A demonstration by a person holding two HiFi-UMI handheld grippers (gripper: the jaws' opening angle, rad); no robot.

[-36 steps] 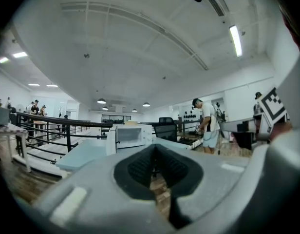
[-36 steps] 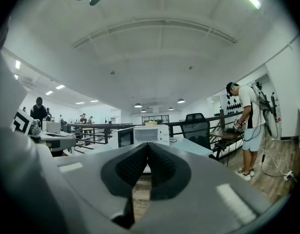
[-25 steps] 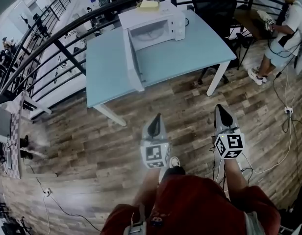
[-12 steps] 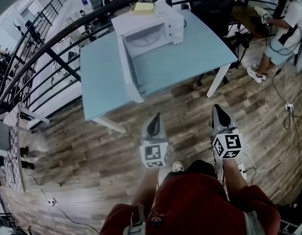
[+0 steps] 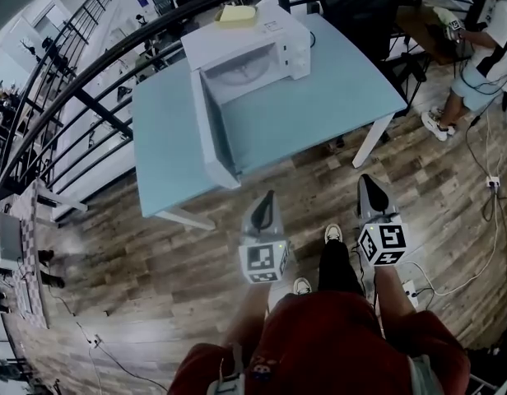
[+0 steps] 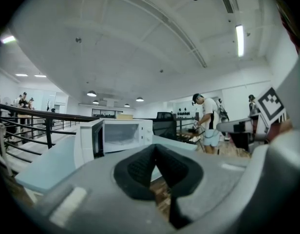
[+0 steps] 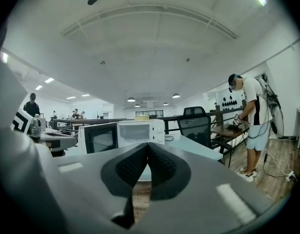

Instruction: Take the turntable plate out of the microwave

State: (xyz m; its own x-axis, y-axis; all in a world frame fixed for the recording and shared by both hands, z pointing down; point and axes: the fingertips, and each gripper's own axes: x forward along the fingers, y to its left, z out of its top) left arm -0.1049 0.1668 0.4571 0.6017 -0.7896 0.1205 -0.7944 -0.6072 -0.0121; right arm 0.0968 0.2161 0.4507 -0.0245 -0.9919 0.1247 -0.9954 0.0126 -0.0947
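Observation:
A white microwave (image 5: 266,35) stands at the far side of a light blue table (image 5: 327,97), its door (image 5: 211,134) swung wide open to the left. Inside it lies the pale round turntable plate (image 5: 241,71). My left gripper (image 5: 265,197) and right gripper (image 5: 367,179) hover side by side over the wooden floor, short of the table's near edge, both shut and holding nothing. In the left gripper view the microwave (image 6: 121,135) shows beyond the shut left gripper (image 6: 156,148). In the right gripper view the microwave (image 7: 139,131) stands ahead of the shut right gripper (image 7: 148,146).
A yellow flat item (image 5: 237,13) lies on top of the microwave. A black railing (image 5: 97,56) curves behind the table, with a black office chair (image 5: 360,6) beyond it. A person (image 5: 484,48) stands at a desk at the right. Cables (image 5: 484,245) trail over the floor.
Both grippers have come forward toward the table together, still shut. The table and microwave sit nearer and lower in the head view, and a foot has stepped forward.

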